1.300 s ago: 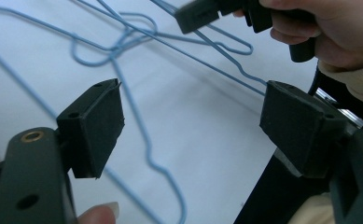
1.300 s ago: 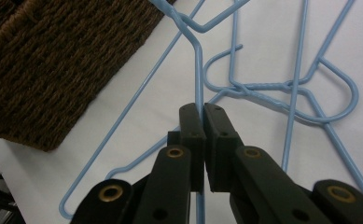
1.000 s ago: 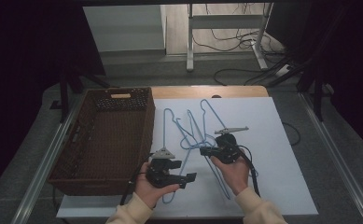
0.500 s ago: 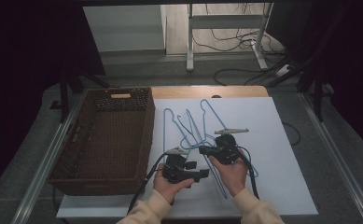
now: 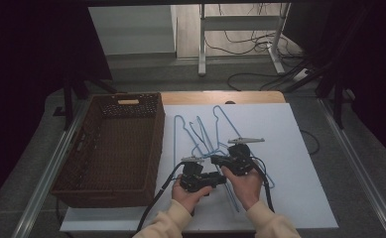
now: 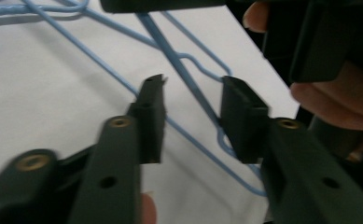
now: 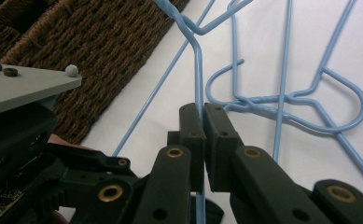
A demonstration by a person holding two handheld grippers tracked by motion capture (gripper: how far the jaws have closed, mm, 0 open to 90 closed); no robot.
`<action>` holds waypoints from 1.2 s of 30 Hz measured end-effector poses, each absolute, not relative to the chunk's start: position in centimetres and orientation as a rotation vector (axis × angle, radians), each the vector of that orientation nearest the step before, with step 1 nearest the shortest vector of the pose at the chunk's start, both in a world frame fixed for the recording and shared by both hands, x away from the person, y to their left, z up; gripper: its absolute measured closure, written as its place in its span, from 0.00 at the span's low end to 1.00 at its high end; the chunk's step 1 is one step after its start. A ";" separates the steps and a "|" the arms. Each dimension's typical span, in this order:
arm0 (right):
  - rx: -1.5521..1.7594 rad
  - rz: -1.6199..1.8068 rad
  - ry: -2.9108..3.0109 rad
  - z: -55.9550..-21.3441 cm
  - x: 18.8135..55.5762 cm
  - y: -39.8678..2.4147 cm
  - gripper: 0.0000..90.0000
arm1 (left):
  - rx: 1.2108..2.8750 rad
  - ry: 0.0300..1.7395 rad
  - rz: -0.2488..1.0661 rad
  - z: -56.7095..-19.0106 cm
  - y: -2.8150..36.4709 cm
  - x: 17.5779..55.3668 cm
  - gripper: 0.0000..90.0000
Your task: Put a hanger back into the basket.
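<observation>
The thin blue wire hangers [image 5: 208, 134] lie tangled on the white counter [image 5: 289, 148], partly hidden by both hands. The right gripper [image 7: 202, 116] clamps one wire; the left gripper [image 6: 191, 100] gapes open over another. A brown wicker basket [image 5: 113, 144] stands beside them.

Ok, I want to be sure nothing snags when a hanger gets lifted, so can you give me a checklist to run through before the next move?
1. Right claw clamped on a blue hanger wire: ok, jaws closed on it.
2. Left claw ready to grip: ok, open, with a hanger wire running between the jaws.
3. Both claws on the same hanger: cannot tell.
4. Hangers free of each other: not ok, their wires cross and overlap.
5. Basket free to take a hanger: ok, nothing visible inside.
6. Claws clear of each other: cannot tell, they are very close together.
</observation>
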State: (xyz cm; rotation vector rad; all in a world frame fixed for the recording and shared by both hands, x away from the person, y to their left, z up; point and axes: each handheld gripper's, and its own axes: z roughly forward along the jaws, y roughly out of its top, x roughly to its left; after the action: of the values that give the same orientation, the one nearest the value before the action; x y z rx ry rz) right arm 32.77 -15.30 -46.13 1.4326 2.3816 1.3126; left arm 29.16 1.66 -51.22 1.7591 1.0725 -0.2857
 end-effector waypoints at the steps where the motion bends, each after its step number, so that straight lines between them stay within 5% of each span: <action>1: 1.433 1.314 2.383 -46.1 32.8 -15.3 0.97 | 1.754 1.070 -0.301 -51.2 1.7 29.2 0.76; 6: 1.425 1.339 2.381 -46.0 32.7 -15.4 0.95 | 1.739 1.072 -0.355 -51.2 2.3 29.4 0.84; 12: 1.384 1.427 2.322 -45.2 32.5 -16.0 0.63 | 1.735 1.074 -0.352 -50.8 3.5 29.6 0.89; 16: 1.340 1.530 2.249 -44.2 32.4 -17.3 0.53 | 1.720 1.076 -0.334 -50.2 4.4 29.6 0.92; 36: 1.103 1.631 2.124 -42.1 29.2 -24.2 0.49 | 1.710 1.022 -0.205 -45.0 7.7 29.1 0.96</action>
State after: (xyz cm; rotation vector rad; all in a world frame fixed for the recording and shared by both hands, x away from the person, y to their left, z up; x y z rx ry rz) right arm 29.17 -24.19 -42.11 1.1030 2.1242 1.6309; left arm 29.15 7.69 -44.98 1.7101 1.0221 -0.2054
